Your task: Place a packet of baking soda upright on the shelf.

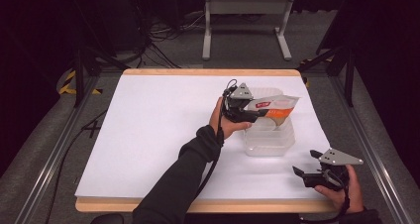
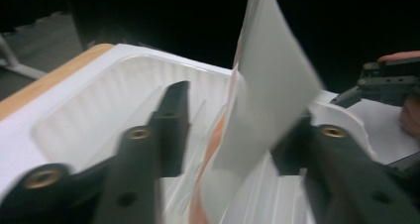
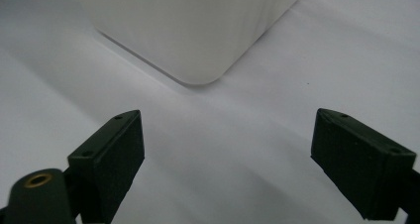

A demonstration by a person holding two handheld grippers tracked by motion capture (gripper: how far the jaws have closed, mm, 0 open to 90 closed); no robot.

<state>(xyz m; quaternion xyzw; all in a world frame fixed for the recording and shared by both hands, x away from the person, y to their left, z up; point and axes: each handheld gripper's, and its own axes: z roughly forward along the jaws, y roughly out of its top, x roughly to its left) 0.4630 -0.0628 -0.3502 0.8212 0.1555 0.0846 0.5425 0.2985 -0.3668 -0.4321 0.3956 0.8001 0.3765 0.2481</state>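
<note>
A white and orange pouch (image 1: 278, 106) leans tilted over a clear plastic container (image 1: 270, 143) at the right of the white table. My left gripper (image 1: 258, 111) reaches the pouch from the left. In the left gripper view the pouch (image 2: 270, 85) stands between the jaws of the left gripper (image 2: 233, 120), above the ribbed container (image 2: 124, 68). The left jaw stands clear of the pouch and the right jaw is close beside it, so the gripper is open. My right gripper (image 1: 307, 163) rests open near the front right corner with nothing between its jaws, pointing at the container (image 3: 198, 26).
A white sheet (image 1: 163, 130) covers the table, which has a wooden edge (image 1: 198, 205). A metal stand (image 1: 245, 21) and cables lie on the floor beyond the far edge. The other gripper (image 2: 386, 80) appears at the right of the left gripper view.
</note>
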